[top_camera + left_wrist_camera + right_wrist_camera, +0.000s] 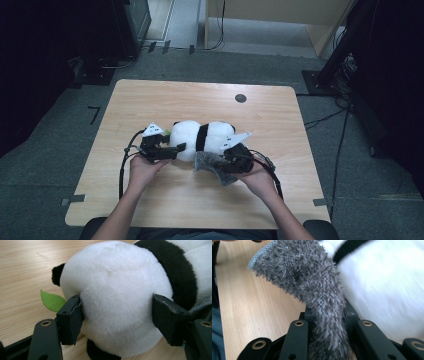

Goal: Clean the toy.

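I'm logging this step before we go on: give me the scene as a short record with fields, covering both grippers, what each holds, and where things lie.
surface: wooden table
main thing: panda plush toy, lying on its side near the table's middle
left gripper: jaws pressed on the white rounded end of the panda, one on each side
right gripper: shut on a grey fuzzy sock
sock position: hanging from the jaws beside the panda's white fur, on the person's side of the toy
small detail: green leaf by the panda, beside the left jaw
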